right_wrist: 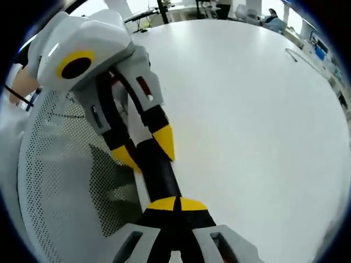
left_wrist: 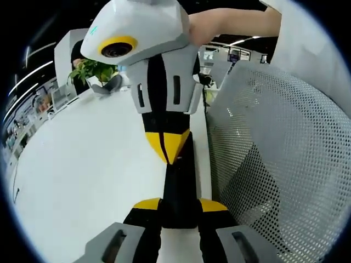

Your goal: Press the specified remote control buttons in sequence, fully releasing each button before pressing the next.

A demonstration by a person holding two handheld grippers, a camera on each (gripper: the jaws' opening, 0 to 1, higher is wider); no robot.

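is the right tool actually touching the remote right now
Touching. The left gripper view shows the right tool, its yellow tips shut together, coming down onto the black remote with no gap between tips and remote.

You're working in bright, even light from the long ceiling strip lamps (left_wrist: pixel 245 40) at one o'clock in the left gripper view. The glossy white round table (right_wrist: pixel 247 104) reads almost washed out, with faint shadows. The perforated grey mesh chair back (left_wrist: pixel 285 159) shows a dark shadow patch. Fisheye bending curves your edges, and distant office clutter looks soft.
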